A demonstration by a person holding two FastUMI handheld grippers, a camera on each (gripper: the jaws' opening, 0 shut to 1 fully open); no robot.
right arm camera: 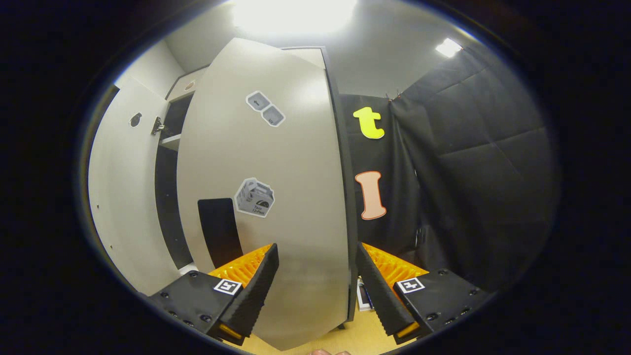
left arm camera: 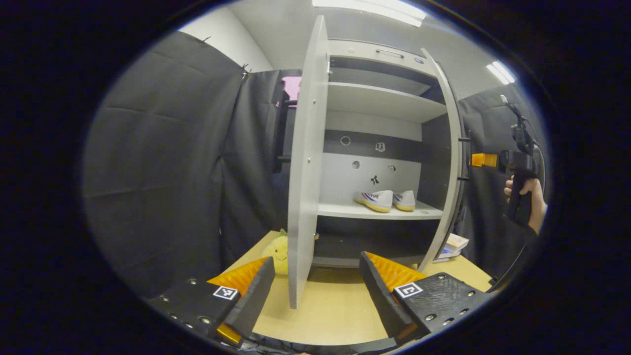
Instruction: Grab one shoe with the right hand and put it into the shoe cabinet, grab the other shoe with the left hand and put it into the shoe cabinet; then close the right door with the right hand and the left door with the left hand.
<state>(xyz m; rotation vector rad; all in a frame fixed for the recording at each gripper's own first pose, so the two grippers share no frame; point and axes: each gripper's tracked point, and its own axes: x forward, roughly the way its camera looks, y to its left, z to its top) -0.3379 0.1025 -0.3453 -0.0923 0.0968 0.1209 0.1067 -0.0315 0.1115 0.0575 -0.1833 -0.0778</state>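
Two white sneakers (left arm camera: 385,199) with coloured side stripes and yellowish soles sit side by side on the lower shelf (left arm camera: 345,211) of the grey shoe cabinet (left arm camera: 379,103). Both doors are ajar. The left hand-held gripper (left arm camera: 315,281) is spread around the left door (left arm camera: 306,162)'s edge; the right hand-held gripper (right arm camera: 315,278) is spread before the right door (right arm camera: 276,197).

Two white shoes (left arm camera: 386,199) with coloured side stripes and yellowish soles sit side by side on a lower shelf of the pale grey shoe cabinet (left arm camera: 379,98). Its left door (left arm camera: 306,162) stands wide open; the right door (right arm camera: 276,197) appears partly swung.
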